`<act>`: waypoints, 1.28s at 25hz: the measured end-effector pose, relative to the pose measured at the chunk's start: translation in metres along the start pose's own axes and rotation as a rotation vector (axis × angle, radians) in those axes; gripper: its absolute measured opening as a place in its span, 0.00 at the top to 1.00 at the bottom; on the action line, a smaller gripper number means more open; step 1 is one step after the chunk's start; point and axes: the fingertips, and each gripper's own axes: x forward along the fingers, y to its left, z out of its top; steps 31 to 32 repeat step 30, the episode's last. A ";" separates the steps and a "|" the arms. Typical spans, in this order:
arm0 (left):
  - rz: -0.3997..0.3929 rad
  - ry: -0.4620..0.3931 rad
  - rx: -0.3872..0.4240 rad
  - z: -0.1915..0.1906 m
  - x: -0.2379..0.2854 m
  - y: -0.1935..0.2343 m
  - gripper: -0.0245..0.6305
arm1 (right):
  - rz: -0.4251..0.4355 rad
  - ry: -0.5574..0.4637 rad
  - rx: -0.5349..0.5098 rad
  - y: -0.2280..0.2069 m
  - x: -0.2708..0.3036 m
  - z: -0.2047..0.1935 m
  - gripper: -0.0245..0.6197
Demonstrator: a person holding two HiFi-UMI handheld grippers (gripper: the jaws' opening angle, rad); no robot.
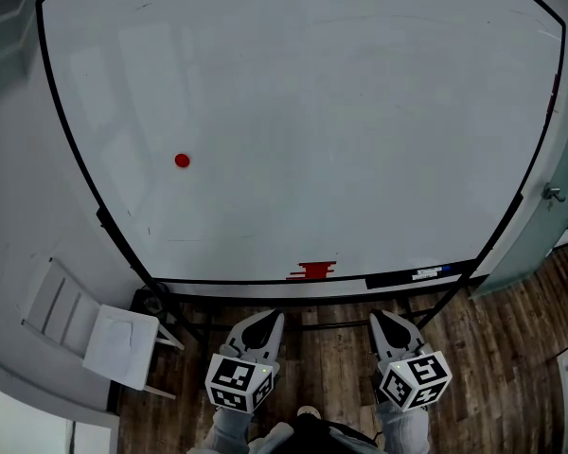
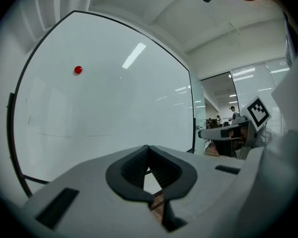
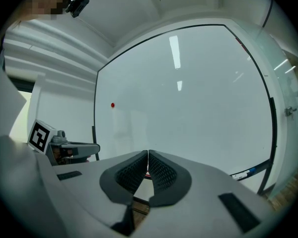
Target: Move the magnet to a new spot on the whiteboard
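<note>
A small round red magnet (image 1: 182,161) sticks to the left part of the whiteboard (image 1: 360,112). It also shows as the red magnet (image 2: 78,70) in the left gripper view and as a tiny red dot, the magnet (image 3: 112,104), in the right gripper view. Both grippers are held low, well short of the board, below its bottom edge. My left gripper (image 1: 262,323) is shut with nothing between its jaws. My right gripper (image 1: 386,323) is shut too, its pads meeting tip to tip and holding nothing.
A red eraser (image 1: 314,270) and markers (image 1: 426,274) lie on the tray along the board's bottom edge. A white folding chair (image 1: 104,334) stands at the lower left. A glass door with a handle (image 1: 552,194) is at the right. Wooden floor lies below.
</note>
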 end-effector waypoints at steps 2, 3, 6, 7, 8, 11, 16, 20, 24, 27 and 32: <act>-0.001 0.004 0.004 -0.001 0.001 -0.001 0.95 | 0.006 0.005 -0.005 0.000 0.002 0.000 0.92; 0.000 0.006 0.003 -0.001 0.001 -0.001 0.95 | 0.008 0.007 -0.008 0.000 0.003 0.000 0.92; 0.010 0.013 0.000 -0.005 0.001 0.002 0.95 | 0.014 0.008 -0.005 0.000 0.006 -0.001 0.92; 0.013 0.015 -0.002 -0.006 0.002 0.003 0.95 | 0.015 0.008 -0.002 0.000 0.007 -0.001 0.92; 0.015 0.016 -0.004 -0.007 0.002 0.004 0.95 | 0.018 0.009 0.001 -0.001 0.008 -0.002 0.92; 0.017 0.016 -0.005 -0.008 0.003 0.004 0.95 | 0.025 0.012 0.003 -0.001 0.009 -0.002 0.92; 0.013 0.024 0.000 -0.008 0.007 0.003 0.95 | 0.032 0.011 0.007 -0.003 0.012 -0.001 0.92; 0.008 0.026 0.003 -0.008 0.011 0.002 0.95 | 0.032 0.015 0.007 -0.006 0.013 0.000 0.92; 0.004 0.029 0.005 -0.008 0.014 0.001 0.95 | 0.031 0.017 0.010 -0.009 0.013 -0.001 0.92; 0.004 0.031 0.003 -0.009 0.016 0.001 0.95 | 0.033 0.015 0.012 -0.009 0.014 0.000 0.92; 0.003 0.032 0.001 -0.010 0.017 0.001 0.95 | 0.036 0.013 0.014 -0.008 0.015 -0.001 0.92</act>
